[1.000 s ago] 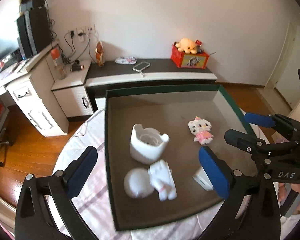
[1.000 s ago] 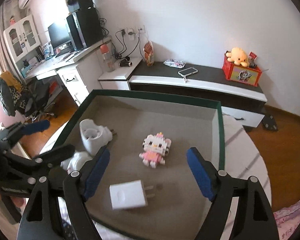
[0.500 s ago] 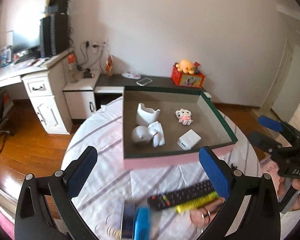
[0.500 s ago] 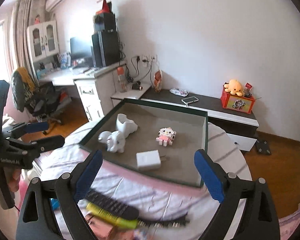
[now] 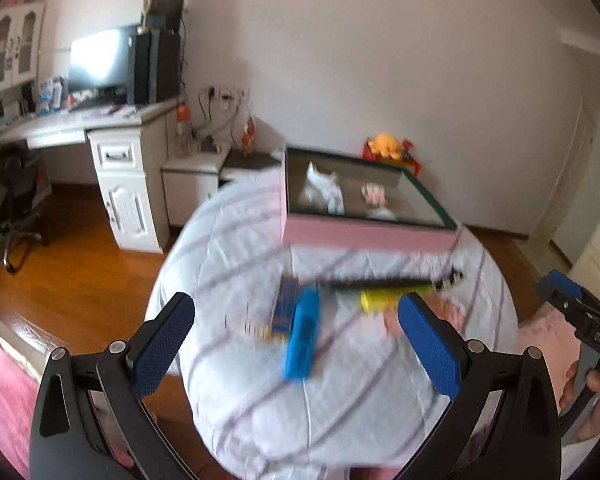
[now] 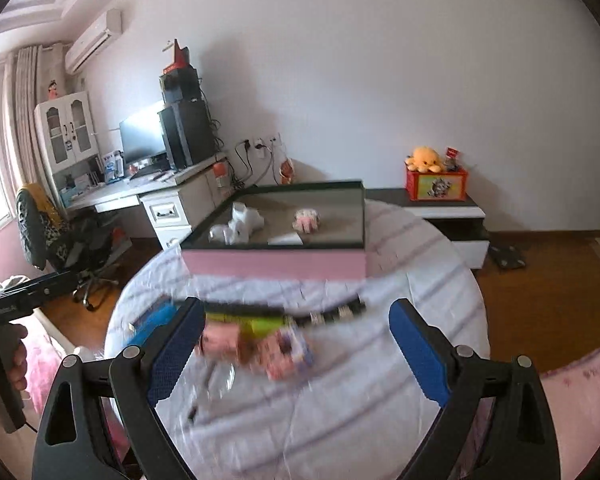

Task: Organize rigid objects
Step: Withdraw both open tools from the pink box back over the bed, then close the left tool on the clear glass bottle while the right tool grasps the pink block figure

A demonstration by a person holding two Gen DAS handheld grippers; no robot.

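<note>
Pink-sided box [image 5: 364, 236] sits at frame centre, toys inside; left gripper [image 5: 296, 334] and right gripper [image 6: 296, 338] jaws apart, empty.

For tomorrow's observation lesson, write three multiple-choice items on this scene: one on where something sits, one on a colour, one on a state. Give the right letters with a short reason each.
1. Where is the white charger?
A. Inside the box
B. On the striped cloth
C. On the floor

2. What colour is the outer wall of the box?
A. Yellow
B. Pink
C. Black

3. How does the left gripper stand?
A. Shut on the blue object
B. Shut on nothing
C. Open, holding nothing

Key: 1 A, it lies on the box's grey floor near the front wall. 2 B, the near wall is pink under a dark green rim. 3 C, its blue pads stand wide apart, and the blue object lies on the tablecloth.
</note>
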